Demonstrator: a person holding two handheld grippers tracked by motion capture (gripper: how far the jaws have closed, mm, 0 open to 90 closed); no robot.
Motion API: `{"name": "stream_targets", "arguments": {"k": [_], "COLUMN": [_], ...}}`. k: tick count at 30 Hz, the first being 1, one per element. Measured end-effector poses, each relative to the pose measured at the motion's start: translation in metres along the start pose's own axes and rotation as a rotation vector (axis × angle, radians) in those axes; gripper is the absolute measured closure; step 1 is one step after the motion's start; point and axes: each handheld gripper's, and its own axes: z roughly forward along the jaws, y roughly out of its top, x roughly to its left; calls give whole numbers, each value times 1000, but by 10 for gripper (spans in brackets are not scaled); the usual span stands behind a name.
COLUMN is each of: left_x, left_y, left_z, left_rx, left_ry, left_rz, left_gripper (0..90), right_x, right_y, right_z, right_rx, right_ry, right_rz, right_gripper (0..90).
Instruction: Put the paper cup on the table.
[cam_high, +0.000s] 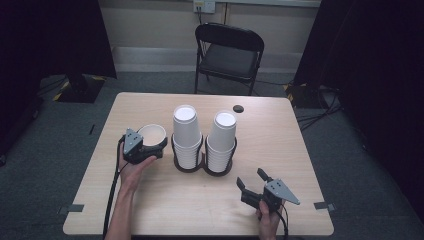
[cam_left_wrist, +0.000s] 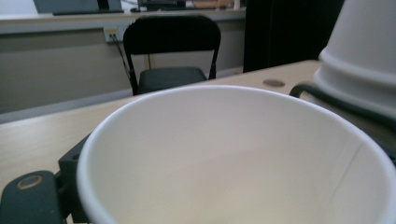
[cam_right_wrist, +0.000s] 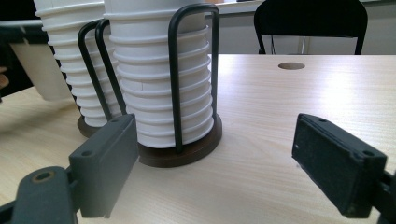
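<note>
White paper cup sits upright in my left gripper, jaws clasping its wall, left of the two cup stacks in their wire holder. My right gripper, near right, gapes wide, holding nothing.

The high view looks forward and down over the table, with the folding chair beyond. The left gripper view sits very near the white cup, facing that chair. The right gripper view looks low across the table at the cup holder; all three share the chair.
</note>
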Motion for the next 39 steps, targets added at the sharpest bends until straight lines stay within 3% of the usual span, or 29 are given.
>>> {"name": "stream_targets", "arguments": {"k": [3, 15, 18, 21, 23, 24, 27, 39], "left_x": [1, 5, 3, 5, 5, 4, 5, 2], "left_y": [-6, -13, -13, -17, -18, -20, -22, -29], "left_z": [6, 13, 13, 14, 15, 16, 16, 17], "left_rx": [24, 35, 77, 119, 127, 165, 181, 298], "left_ry": [-4, -10, -25, -28, -27, -22, -21, -12], "left_rz": [-10, -12, -16, -48, -47, -31, -58, -30], "left_gripper": [88, 83, 85, 97, 104, 114, 124, 153], "right_x": [0, 1, 2, 2, 2, 2, 2, 4], "right_y": [0, 0, 0, 0, 0, 0, 0, 1], "right_z": [0, 1, 1, 2, 2, 2, 2, 2], "right_rx": [0, 9, 11, 13, 15, 15, 15, 33], "right_ry": [0, -2, -6, -6, -7, -7, -7, -5], "right_rz": [-1, -22, -19, -24, -25, -25, -25, -36], "right_gripper": [140, 142, 142, 142, 142, 142, 142, 145]}}
